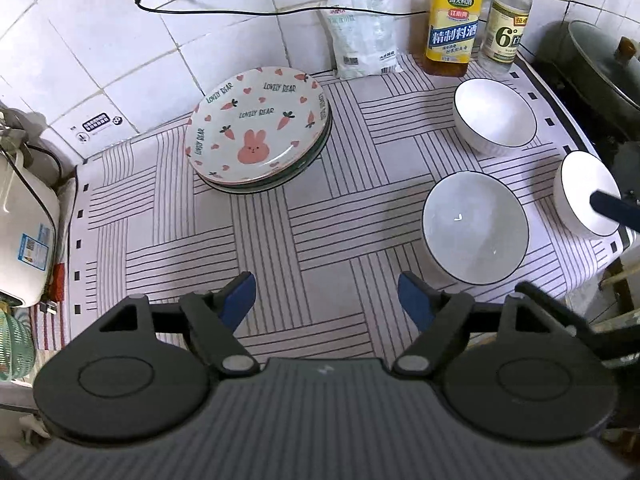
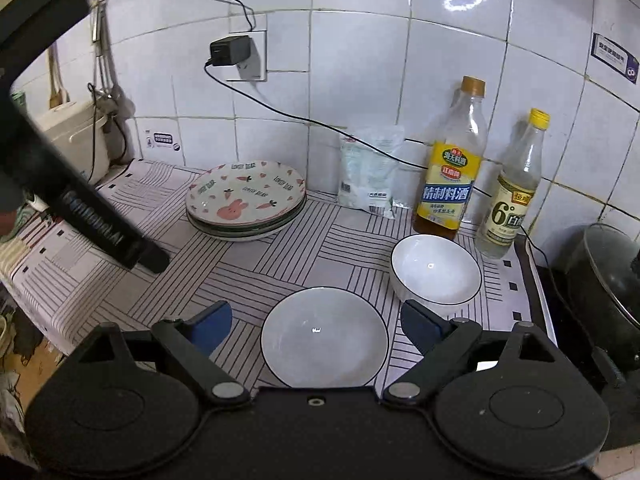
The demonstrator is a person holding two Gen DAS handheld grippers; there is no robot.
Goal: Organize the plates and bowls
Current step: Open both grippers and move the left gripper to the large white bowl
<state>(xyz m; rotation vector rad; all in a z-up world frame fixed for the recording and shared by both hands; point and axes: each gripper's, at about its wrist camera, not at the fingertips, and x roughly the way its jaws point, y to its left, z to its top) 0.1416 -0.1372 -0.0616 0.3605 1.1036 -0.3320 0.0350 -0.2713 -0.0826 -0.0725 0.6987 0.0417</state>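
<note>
The left hand-held gripper [image 1: 327, 300] has a ribbed grey body with two round black discs, each marked by a raised ring. Black angled links with silver pivot pins carry blue pads on its fingers [image 1: 240, 298]. The right hand-held gripper [image 2: 316, 320] has a darker, black body with the same discs, links and silver pins, a small screw hole at its front edge, and blue finger pads [image 2: 214, 320].

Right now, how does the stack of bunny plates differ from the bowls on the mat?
The stack of bunny plates is already piled near the tiled wall; the bowls sit apart, unstacked. The top plate is shallow and printed with carrots, hearts and a pink rabbit; the bowls are deep, plain white with a thin dark rim. All sit upright on the striped mat.
</note>
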